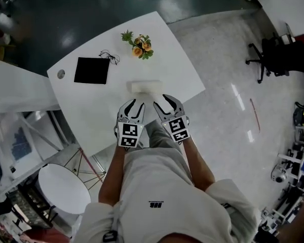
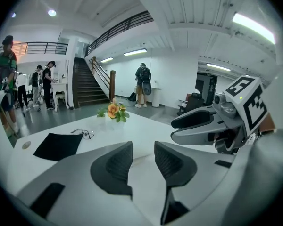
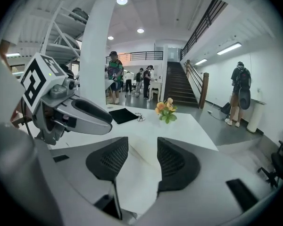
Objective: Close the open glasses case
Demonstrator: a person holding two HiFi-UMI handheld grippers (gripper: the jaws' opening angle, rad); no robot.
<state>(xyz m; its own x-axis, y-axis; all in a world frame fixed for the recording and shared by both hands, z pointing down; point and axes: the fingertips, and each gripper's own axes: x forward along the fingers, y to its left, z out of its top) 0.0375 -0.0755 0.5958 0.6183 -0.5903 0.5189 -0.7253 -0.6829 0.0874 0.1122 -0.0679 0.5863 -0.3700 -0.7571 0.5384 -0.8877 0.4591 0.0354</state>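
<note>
Left gripper: jaws apart, holding nothing.
Right gripper: jaws apart, holding nothing.
Glasses case: white, on the table, just in front of both grippers.

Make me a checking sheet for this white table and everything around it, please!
Surface: white table, mostly bare.
Job's things: white glasses case near the table's front edge, just ahead of both grippers; cannot tell whether its lid is open or shut.
Clutter: black square mat; eyeglasses by its corner; flower bunch further back.
Grippers: left gripper and right gripper side by side, jaws apart, nothing between them, neither touching the case.
Cables: nothing seen.
Surroundings: shiny floor; black office chair; staircase; people standing far behind.
</note>
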